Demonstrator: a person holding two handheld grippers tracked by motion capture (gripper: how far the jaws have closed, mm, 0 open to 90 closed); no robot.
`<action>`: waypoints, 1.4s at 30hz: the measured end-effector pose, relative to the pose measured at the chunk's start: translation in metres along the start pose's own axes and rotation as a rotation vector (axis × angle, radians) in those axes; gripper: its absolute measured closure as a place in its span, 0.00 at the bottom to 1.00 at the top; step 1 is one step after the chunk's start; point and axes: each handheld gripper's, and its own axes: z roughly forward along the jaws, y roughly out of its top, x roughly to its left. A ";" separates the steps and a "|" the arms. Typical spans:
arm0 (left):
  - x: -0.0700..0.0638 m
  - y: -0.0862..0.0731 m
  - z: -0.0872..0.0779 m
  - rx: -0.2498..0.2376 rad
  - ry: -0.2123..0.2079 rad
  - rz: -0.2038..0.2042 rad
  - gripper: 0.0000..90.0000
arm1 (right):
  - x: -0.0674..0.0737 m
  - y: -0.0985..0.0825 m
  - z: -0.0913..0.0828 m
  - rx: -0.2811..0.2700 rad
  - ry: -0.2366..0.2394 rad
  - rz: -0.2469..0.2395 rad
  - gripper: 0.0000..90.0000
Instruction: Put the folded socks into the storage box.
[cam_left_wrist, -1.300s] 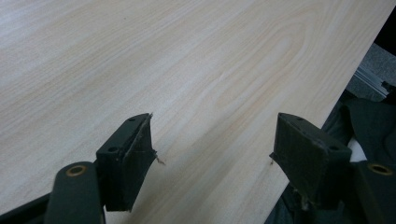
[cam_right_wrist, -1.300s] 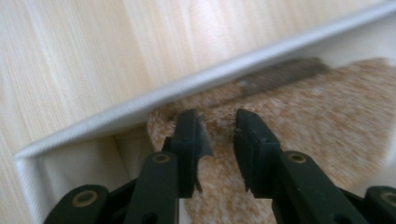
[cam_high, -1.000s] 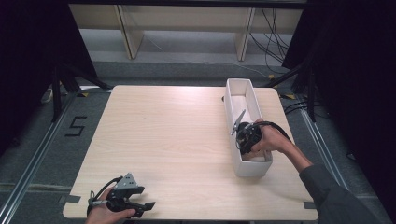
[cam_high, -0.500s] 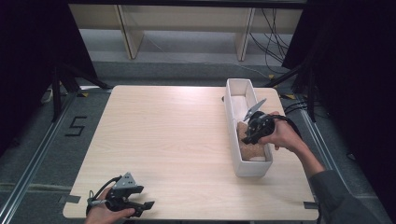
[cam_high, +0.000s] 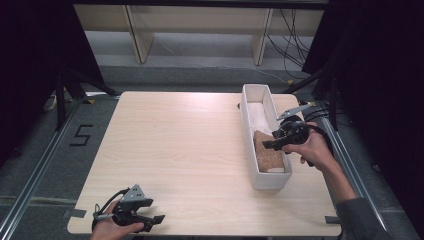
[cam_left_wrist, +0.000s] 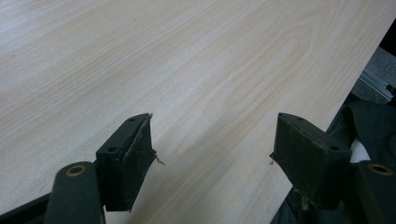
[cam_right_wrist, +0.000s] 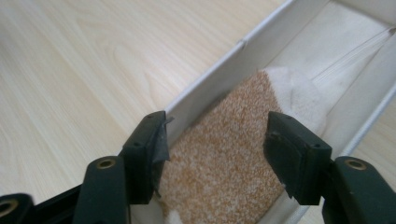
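Lying flat in long white box (cam_high: 250, 150): grainy brown cork slab (cam_high: 268, 150).

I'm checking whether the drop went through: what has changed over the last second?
The right gripper has lifted out of the long white rectangular bin and drawn back toward the person; its jaws have just been opening, nothing between them. The brown speckled cloth now lies loose in the bin. The left gripper and the pale wooden table stayed put.
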 end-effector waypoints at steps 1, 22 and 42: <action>0.000 0.000 0.000 0.001 0.003 0.000 0.30 | 0.001 -0.001 0.000 -0.031 -0.012 -0.008 0.42; 0.001 0.000 0.001 0.004 0.005 -0.007 0.29 | 0.039 -0.023 -0.018 -0.156 -0.027 0.085 0.33; 0.004 -0.001 0.001 0.004 0.016 -0.004 0.28 | 0.069 -0.060 -0.026 -0.193 0.013 0.057 0.26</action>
